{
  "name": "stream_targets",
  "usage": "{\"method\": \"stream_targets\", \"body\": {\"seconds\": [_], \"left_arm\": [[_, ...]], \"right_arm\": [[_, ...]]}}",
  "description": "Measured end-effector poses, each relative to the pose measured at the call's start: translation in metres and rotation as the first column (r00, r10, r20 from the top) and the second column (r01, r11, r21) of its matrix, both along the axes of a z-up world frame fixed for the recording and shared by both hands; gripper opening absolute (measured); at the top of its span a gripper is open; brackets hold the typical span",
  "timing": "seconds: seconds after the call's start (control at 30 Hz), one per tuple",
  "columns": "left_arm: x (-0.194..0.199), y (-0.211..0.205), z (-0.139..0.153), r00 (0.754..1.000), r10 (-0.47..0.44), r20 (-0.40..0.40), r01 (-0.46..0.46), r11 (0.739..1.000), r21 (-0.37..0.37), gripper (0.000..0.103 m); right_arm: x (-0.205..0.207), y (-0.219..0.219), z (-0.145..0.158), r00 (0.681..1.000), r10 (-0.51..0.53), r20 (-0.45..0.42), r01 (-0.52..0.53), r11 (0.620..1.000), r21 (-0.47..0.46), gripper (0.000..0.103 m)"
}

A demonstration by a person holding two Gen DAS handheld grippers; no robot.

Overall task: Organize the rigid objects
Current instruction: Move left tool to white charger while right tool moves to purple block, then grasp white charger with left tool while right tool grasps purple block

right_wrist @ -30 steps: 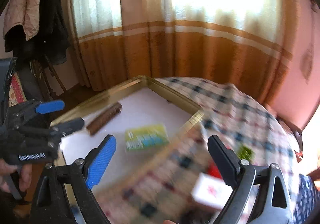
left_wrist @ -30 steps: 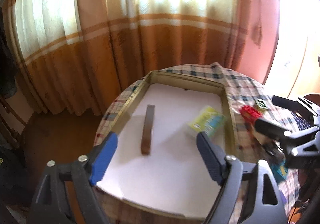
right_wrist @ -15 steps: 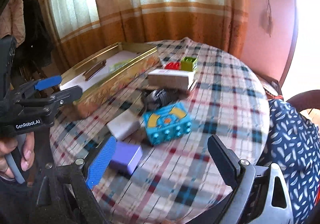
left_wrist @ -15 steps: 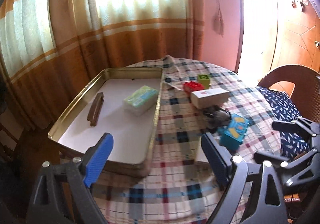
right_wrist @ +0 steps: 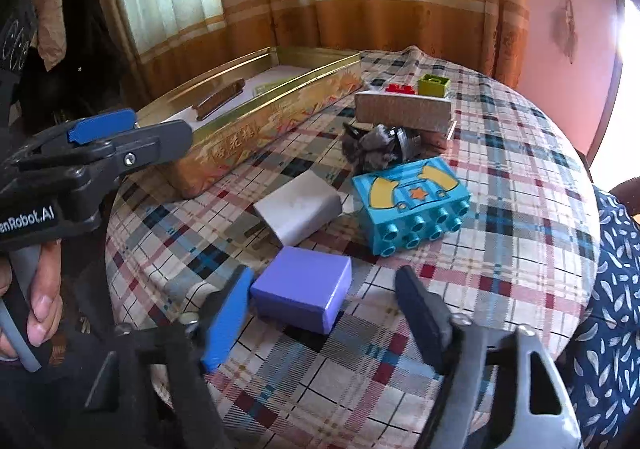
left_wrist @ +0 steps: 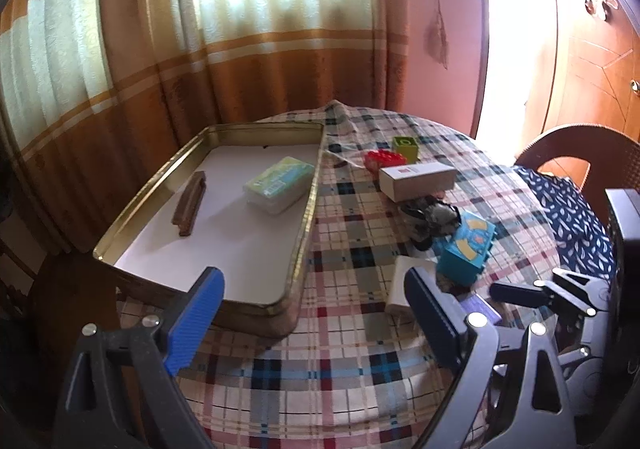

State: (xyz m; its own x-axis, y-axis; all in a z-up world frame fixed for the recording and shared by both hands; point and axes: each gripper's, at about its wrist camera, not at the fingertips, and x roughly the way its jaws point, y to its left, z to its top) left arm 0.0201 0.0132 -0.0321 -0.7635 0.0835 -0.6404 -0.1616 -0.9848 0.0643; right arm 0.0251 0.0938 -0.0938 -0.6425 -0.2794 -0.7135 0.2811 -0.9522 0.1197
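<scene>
A gold tin tray (left_wrist: 308, 205) (right_wrist: 280, 117) on the plaid table holds a brown bar (left_wrist: 190, 203) and a green-blue packet (left_wrist: 280, 183). Loose on the cloth lie a purple block (right_wrist: 302, 293), a white block (right_wrist: 300, 211), a blue toy brick (right_wrist: 412, 203) (left_wrist: 466, 249), a dark crumpled object (right_wrist: 380, 147), a white carton (right_wrist: 402, 109) (left_wrist: 416, 179), a red brick (left_wrist: 384, 159) and a green cube (left_wrist: 406, 147). My right gripper (right_wrist: 324, 313) is open, its jaws either side of the purple block. My left gripper (left_wrist: 316, 313) is open and empty above the table's near edge, also seen in the right wrist view (right_wrist: 128, 135).
Orange and white curtains (left_wrist: 240, 49) hang behind the table. A brown chair with a blue patterned cushion (left_wrist: 568, 209) stands at the right. Dark clothing (right_wrist: 68, 33) hangs at the far left. The table edge curves close to both grippers.
Both grippers have pulled back from the tray towards the table's near side. The right gripper has dropped low around the purple block. Nothing has been picked up.
</scene>
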Motion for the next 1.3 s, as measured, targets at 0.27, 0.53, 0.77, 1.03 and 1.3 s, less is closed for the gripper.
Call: {"method": "stream_targets", "body": {"seconds": [0.27,0.53,0.77,1.03,1.3], "left_arm": [[0.002,0.009,-0.003,0.999,-0.036,0.009,0.036,0.999,0.000,0.093],[-0.001,0.026,-0.008,0.996,-0.084,0.013,0.084,0.997,0.001,0.092],[-0.016,0.052,-0.022,0.987,-0.151,0.055,0.151,0.989,0.014,0.072],[-0.036,0.068,-0.048,0.968,-0.198,0.153,0.195,0.980,0.034,0.055],[-0.043,0.066,-0.054,0.954,-0.223,0.201,0.209,0.974,0.089,0.037]], "right_arm": [[0.005,0.003,0.005,0.999,0.031,-0.040,-0.032,0.999,-0.016,0.044],[0.007,0.029,0.038,0.985,-0.047,-0.168,0.039,0.998,-0.050,0.044],[-0.001,0.065,0.046,0.972,-0.157,-0.173,0.142,0.985,-0.099,0.044],[-0.003,0.065,0.042,0.974,-0.156,-0.166,0.141,0.985,-0.099,0.044],[-0.004,0.063,0.039,0.974,-0.158,-0.165,0.144,0.985,-0.095,0.044]]}}
